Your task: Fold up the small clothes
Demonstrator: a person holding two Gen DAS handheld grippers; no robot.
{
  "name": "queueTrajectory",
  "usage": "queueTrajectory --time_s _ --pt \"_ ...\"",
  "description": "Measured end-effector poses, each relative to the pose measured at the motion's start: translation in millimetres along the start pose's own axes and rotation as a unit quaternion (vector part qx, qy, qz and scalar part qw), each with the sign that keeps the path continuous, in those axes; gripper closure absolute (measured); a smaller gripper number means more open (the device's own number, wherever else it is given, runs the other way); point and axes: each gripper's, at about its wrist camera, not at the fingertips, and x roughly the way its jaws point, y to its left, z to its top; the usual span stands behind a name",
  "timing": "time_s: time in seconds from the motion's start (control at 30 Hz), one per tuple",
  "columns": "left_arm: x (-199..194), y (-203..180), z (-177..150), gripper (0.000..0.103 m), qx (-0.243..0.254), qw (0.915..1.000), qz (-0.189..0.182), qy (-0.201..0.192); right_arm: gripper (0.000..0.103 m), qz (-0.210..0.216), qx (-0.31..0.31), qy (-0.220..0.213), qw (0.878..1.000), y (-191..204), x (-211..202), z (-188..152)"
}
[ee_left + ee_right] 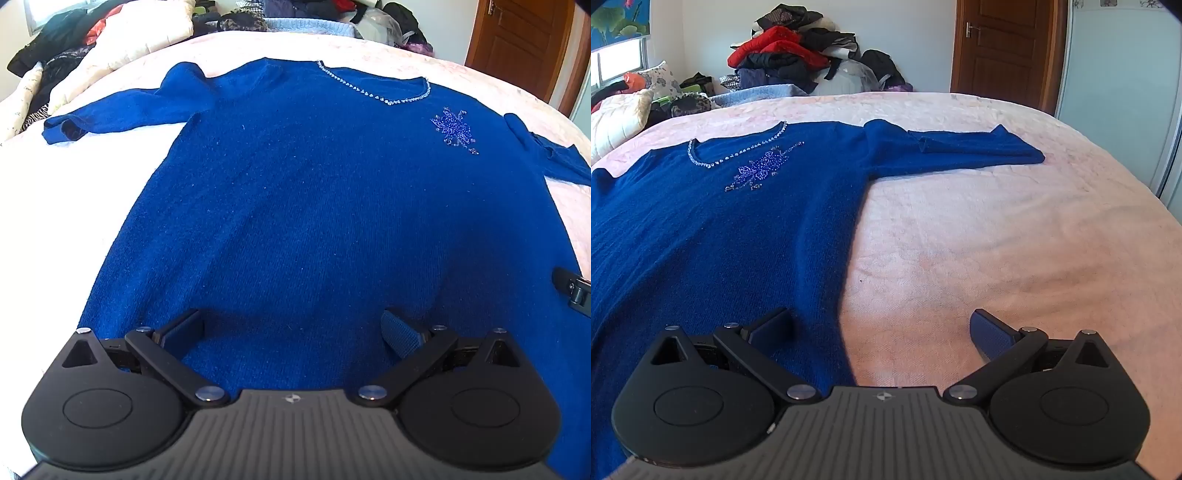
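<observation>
A royal-blue knit sweater point(303, 192) lies flat, front up, on the pale pink bed point(74, 192). It has a rhinestone V-neck point(380, 96) and a beaded flower point(456, 131). Its left sleeve point(122, 114) and right sleeve point(964, 155) are spread outward. My left gripper point(291, 332) is open and empty over the sweater's lower hem area. My right gripper point(882, 330) is open and empty, straddling the sweater's point(713, 229) right side edge near the hem. A bit of the right gripper point(576, 291) shows at the right edge of the left wrist view.
Piles of clothes point(790, 55) and pillows point(620, 118) crowd the far side of the bed point(1015, 240). A brown wooden door point(1001, 48) stands at the back right. A window point(617, 62) is at the far left.
</observation>
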Motion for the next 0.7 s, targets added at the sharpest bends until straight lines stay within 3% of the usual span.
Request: queueTrajectory --time_s 0.7 --pt "-2.0 -0.7 0.8 0.0 -0.001 1.0 0.001 -0.002 0.0 0.0 0.0 -0.004 1.0 0.1 -0.4 -3.5"
